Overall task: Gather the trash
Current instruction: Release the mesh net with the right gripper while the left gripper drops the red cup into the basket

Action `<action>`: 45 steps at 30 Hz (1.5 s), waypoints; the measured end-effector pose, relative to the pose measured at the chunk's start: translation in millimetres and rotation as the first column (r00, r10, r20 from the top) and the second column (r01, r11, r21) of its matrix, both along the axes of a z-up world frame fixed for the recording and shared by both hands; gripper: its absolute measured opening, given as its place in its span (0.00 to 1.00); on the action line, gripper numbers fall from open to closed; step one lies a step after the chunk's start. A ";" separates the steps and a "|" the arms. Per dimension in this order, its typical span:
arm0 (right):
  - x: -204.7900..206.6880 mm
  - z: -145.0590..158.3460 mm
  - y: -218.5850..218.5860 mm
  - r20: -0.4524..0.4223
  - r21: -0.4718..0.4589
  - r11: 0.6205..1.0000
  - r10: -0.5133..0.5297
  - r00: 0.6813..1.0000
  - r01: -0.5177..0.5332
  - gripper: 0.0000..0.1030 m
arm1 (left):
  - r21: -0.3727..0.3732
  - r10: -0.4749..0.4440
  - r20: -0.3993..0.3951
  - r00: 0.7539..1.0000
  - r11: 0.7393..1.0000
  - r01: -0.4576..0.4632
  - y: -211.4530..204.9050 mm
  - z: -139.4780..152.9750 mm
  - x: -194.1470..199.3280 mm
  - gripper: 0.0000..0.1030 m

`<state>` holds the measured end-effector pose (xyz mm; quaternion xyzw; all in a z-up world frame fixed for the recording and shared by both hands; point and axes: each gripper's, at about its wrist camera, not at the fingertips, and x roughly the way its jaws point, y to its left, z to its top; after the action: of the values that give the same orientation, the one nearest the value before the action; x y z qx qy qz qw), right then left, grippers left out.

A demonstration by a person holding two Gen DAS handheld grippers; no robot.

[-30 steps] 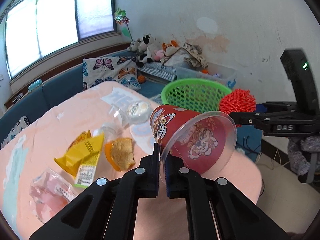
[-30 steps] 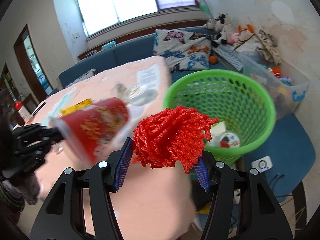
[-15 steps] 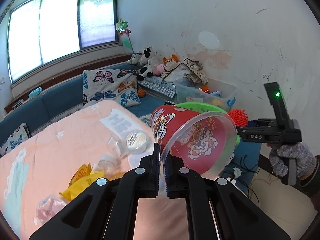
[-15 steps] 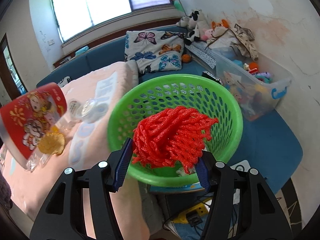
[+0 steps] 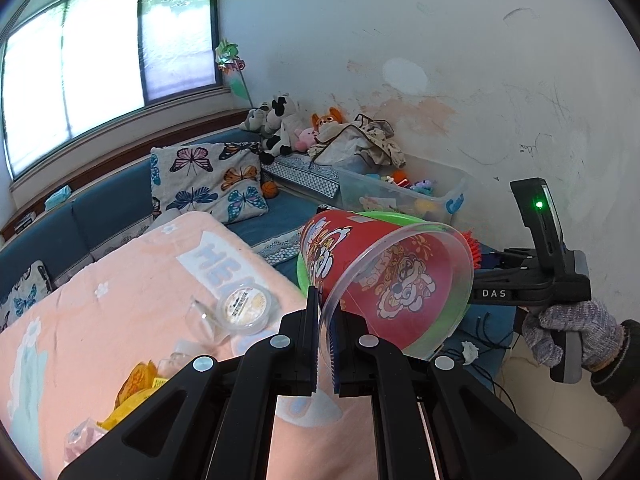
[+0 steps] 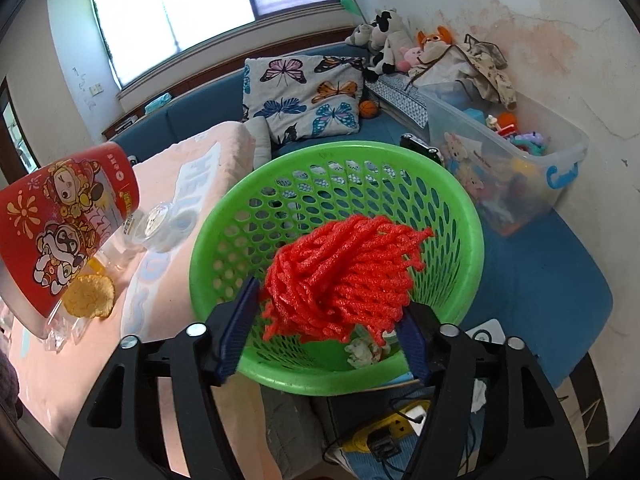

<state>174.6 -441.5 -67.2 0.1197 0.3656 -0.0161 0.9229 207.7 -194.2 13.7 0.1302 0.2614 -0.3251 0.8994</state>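
My left gripper (image 5: 325, 332) is shut on the rim of a red printed plastic cup (image 5: 384, 280), held tilted above the table's right end; the cup also shows in the right wrist view (image 6: 64, 224). My right gripper (image 6: 328, 320) is shut on a red foam fruit net (image 6: 340, 272) and holds it directly over the open green mesh basket (image 6: 472, 224). The basket rim (image 5: 400, 218) peeks out behind the cup in the left wrist view. Crumpled white paper (image 6: 362, 352) lies inside the basket.
On the pink tablecloth (image 5: 120, 304) lie a clear round lidded container (image 5: 244, 308), yellow wrappers (image 5: 136, 384) and an orange peel (image 6: 88, 296). A clear toy bin (image 6: 520, 168) and a blue sofa (image 6: 540, 280) stand behind the basket. Cables and a power strip (image 6: 380, 440) lie on the floor.
The right gripper carried the red net from beside the basket to over its opening. The left gripper lifted the cup and moved it right toward the basket.
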 end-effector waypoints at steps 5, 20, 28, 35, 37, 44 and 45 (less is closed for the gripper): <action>3.2 0.3 -4.0 0.006 0.009 1.000 -0.002 1.000 0.002 0.74 | 0.003 -0.008 -0.010 1.000 1.000 0.008 -9.2 -1.1 5.4 0.05; -22.7 3.7 -26.5 0.026 0.034 0.998 -0.056 0.998 0.056 0.74 | 0.070 -0.054 -0.091 0.994 0.996 0.061 -74.6 -27.5 49.4 0.05; -33.9 2.7 -32.8 0.026 0.042 0.997 -0.073 0.997 0.072 0.75 | 0.125 -0.051 -0.149 0.988 0.990 0.070 -107.4 -50.2 68.2 0.05; -34.7 -1.5 -29.3 0.015 0.047 0.997 -0.064 0.998 0.063 0.75 | 0.136 -0.042 -0.173 0.984 0.989 0.066 -112.2 -56.8 73.1 0.12; -35.8 -1.9 -27.0 0.016 0.052 0.997 -0.060 0.998 0.059 0.75 | 0.131 -0.039 -0.175 0.984 0.989 0.063 -110.9 -57.7 73.6 0.15; -39.9 0.8 -16.8 0.021 0.050 0.998 -0.041 0.999 0.040 0.75 | 0.082 -0.025 -0.169 0.985 0.996 0.040 -93.3 -50.5 66.3 0.33; -41.0 1.7 -14.0 0.023 0.051 0.998 -0.036 0.999 0.034 0.75 | 0.076 -0.023 -0.168 0.986 0.996 0.036 -88.8 -48.5 63.9 0.33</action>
<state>133.6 -455.5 -65.5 0.1495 0.3529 -0.0216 0.9234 271.7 -283.0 -34.8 0.1418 0.3462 -0.3378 0.8637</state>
